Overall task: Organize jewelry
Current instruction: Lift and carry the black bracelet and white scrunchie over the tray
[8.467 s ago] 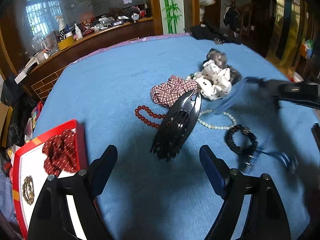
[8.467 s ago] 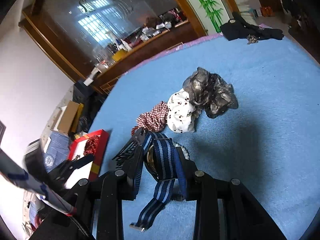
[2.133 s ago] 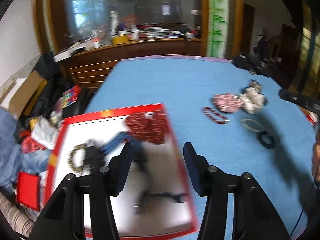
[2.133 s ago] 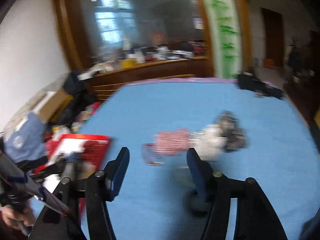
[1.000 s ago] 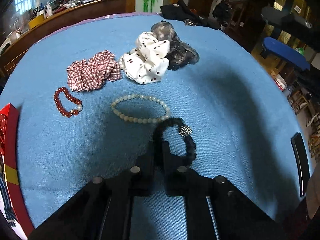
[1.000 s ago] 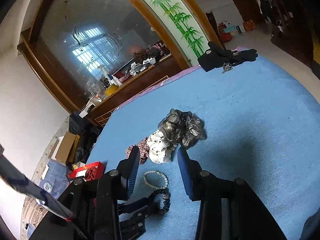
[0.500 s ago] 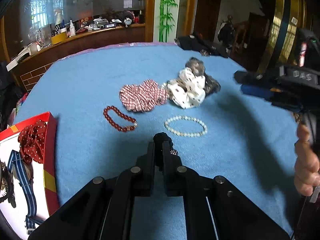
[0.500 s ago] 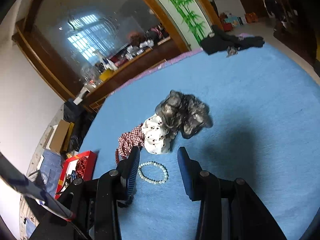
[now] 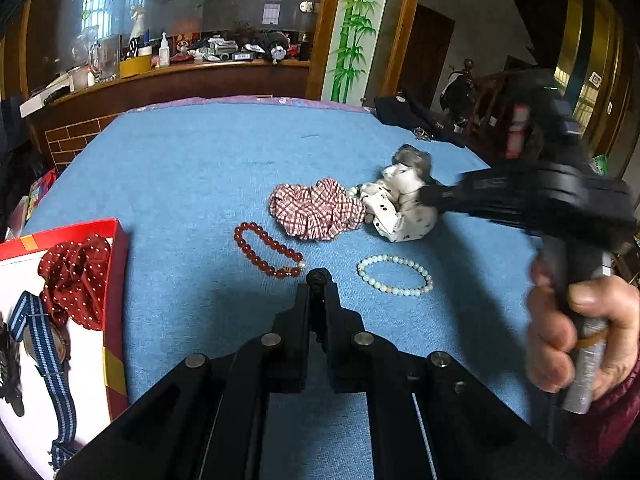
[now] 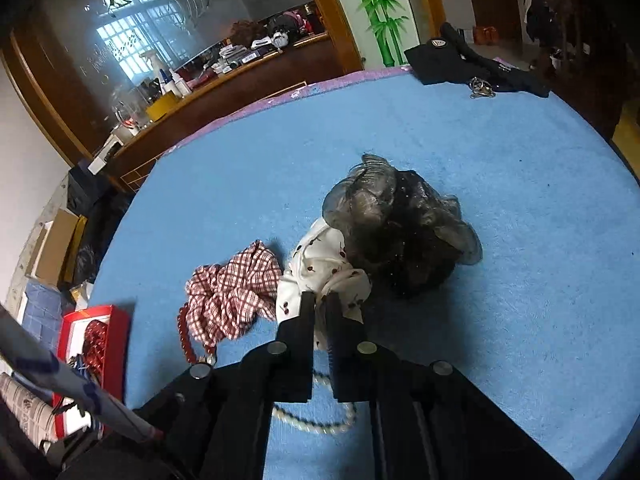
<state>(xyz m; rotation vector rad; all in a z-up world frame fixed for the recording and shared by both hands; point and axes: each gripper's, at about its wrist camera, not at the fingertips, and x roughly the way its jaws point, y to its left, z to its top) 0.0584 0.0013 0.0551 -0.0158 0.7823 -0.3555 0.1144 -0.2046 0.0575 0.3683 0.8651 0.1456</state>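
Here, black bead bracelet [image 9: 319, 277] pinched between left tool [image 9: 318, 292] tips.

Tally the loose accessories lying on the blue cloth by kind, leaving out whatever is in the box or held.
Scrunchies: 3 (plaid, white dotted, grey sheer)
Bead bracelets: 2 (red, pale)
Total: 5

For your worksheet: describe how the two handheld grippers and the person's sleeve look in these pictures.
Both the left gripper and the right gripper are matte black, with flat, narrow fingers on angular arms fastened by round silver bolts. The right one has a grey handle. The sleeve is dark red.
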